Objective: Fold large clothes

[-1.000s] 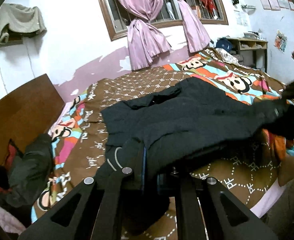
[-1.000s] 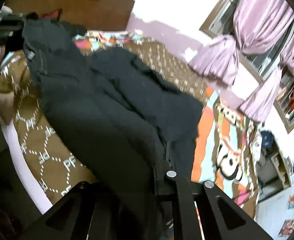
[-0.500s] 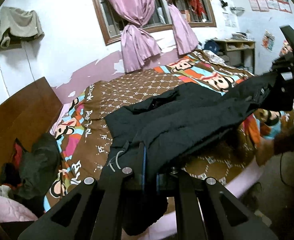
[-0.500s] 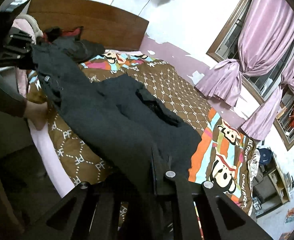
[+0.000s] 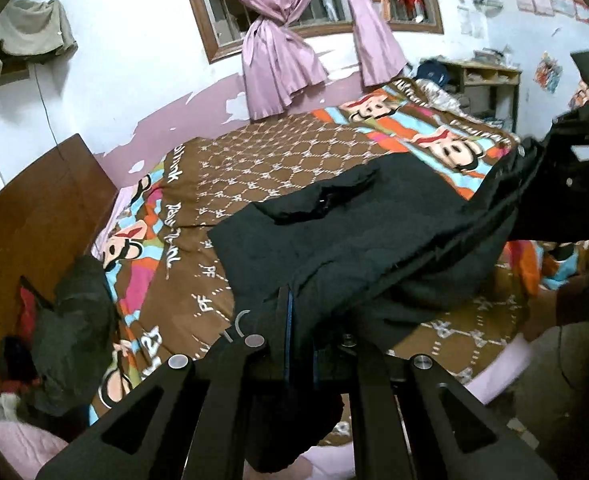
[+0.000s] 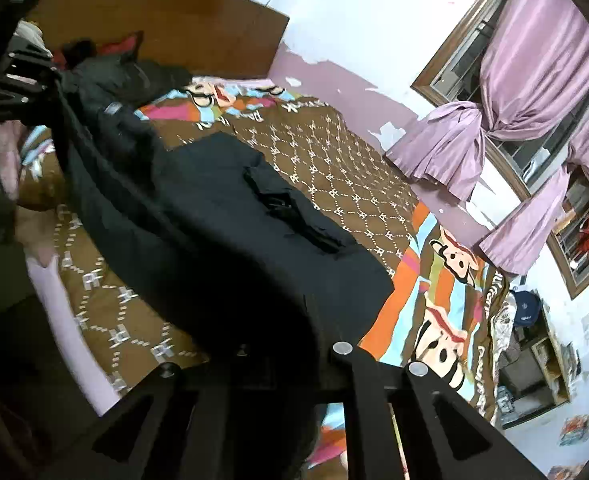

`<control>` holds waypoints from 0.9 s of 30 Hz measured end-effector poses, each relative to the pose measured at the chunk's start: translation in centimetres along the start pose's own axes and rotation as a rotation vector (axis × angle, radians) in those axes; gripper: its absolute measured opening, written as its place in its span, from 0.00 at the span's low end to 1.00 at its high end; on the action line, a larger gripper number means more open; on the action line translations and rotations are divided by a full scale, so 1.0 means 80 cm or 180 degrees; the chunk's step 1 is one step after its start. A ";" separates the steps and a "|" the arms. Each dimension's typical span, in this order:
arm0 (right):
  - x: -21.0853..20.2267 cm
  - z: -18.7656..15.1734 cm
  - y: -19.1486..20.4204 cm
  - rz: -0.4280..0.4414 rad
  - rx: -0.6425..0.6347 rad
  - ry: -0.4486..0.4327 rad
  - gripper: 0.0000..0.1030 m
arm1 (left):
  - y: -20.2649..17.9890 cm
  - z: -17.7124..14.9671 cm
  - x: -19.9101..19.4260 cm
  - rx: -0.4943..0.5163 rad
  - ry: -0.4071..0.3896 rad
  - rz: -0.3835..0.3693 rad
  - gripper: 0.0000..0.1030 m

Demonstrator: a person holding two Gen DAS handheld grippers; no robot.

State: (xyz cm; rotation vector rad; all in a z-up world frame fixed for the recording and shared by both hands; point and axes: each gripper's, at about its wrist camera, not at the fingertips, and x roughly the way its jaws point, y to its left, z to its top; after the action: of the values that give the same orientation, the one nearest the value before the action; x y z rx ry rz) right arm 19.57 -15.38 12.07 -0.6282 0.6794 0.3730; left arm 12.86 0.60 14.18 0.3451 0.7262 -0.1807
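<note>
grippers (image 5: 300, 340) level, clamping dark garment (image 5: 374, 232)

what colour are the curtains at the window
Pinkish purple curtains, knotted midway; clearest in the right wrist view.

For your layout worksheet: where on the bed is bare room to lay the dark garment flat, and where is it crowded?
Free: brown patterned bedspread between the dark garment and the curtained wall, plus the striped cartoon end. Crowded: the headboard corner, with a dark clothes heap.

- A home bedroom: a bed (image 5: 294, 168) with a cartoon-print cover and wooden headboard (image 6: 166, 28).
- Pink curtains (image 5: 278, 60) tied at a barred window (image 5: 314, 0).
- A cluttered wooden shelf (image 5: 490, 76) in the corner.
</note>
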 end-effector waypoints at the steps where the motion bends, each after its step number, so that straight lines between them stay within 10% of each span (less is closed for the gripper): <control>1: 0.012 0.010 -0.009 0.0007 0.0015 0.0058 0.08 | 0.003 0.005 0.008 0.0002 0.0024 0.0025 0.06; 18: 0.213 0.091 -0.117 -0.0310 0.0040 0.0220 0.09 | 0.080 0.098 0.220 0.0257 0.0112 0.0550 0.06; 27: 0.360 0.075 -0.117 -0.0081 0.0174 0.0444 0.12 | 0.112 0.076 0.365 -0.0020 0.0262 0.0376 0.07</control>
State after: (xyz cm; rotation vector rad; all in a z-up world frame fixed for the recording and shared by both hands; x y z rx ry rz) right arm 47.96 -15.17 -0.01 -0.6141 0.8113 0.2877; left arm 40.59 5.44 0.83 0.3900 0.7851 -0.0527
